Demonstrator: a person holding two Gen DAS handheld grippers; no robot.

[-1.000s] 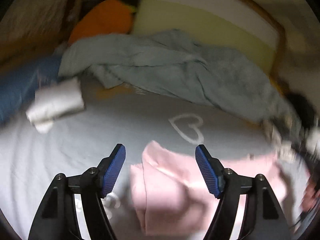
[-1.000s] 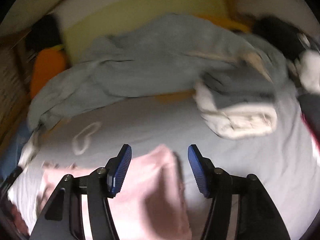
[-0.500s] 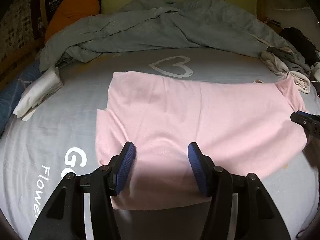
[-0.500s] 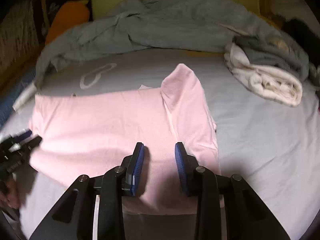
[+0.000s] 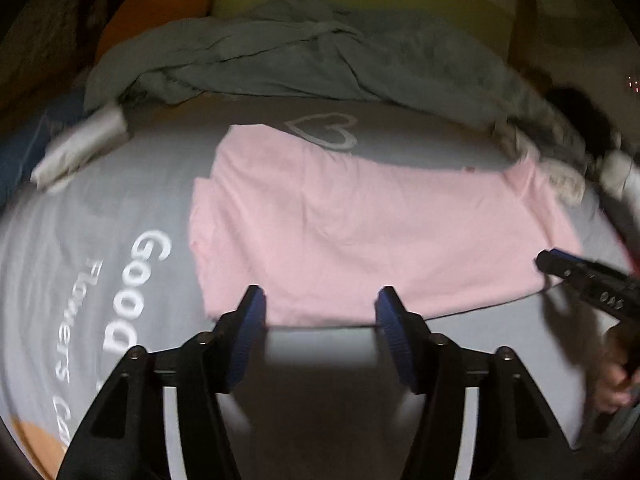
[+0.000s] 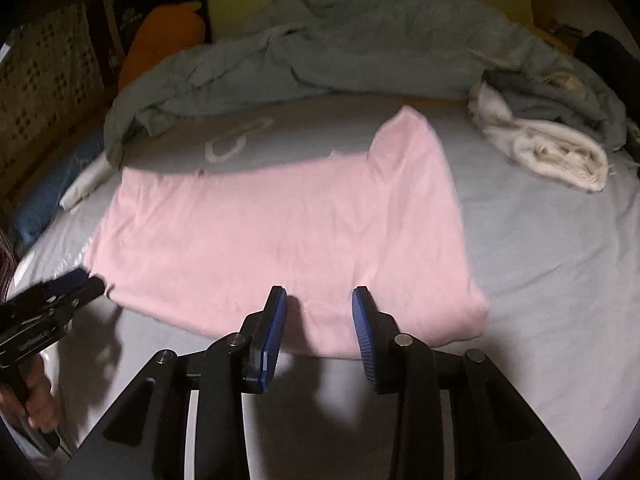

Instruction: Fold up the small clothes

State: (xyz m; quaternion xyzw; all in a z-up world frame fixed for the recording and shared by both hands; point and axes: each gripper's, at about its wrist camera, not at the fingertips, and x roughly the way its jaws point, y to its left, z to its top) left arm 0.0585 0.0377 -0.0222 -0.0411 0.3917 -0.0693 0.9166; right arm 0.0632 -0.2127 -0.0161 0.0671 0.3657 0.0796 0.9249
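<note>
A pink garment (image 5: 360, 232) lies spread flat on the grey bedsheet (image 5: 100, 220), one sleeve turned up at its far right corner. My left gripper (image 5: 320, 308) hovers over its near hem with the jaws opening, the blue pads apart and not pressing cloth. In the right wrist view the same pink garment (image 6: 280, 240) fills the middle. My right gripper (image 6: 320, 304) stands over the near hem by the sleeve end, its narrower jaws opening slightly with nothing pinched. Each view shows the other gripper at the side: right gripper (image 5: 560, 264), left gripper (image 6: 80, 280).
A crumpled grey-blue duvet (image 6: 360, 48) lies across the back of the bed, with an orange pillow (image 6: 168, 36) behind it. A rolled white and grey bundle (image 6: 552, 148) sits at the right, and a folded white cloth (image 5: 80, 148) at the left. A person's hand (image 6: 36, 400) holds the left tool.
The pink garment, bunched between the grippers a second ago, now lies flat. Both grippers have sunk and drawn back to its near hem. The left jaws have widened since half a second ago.
</note>
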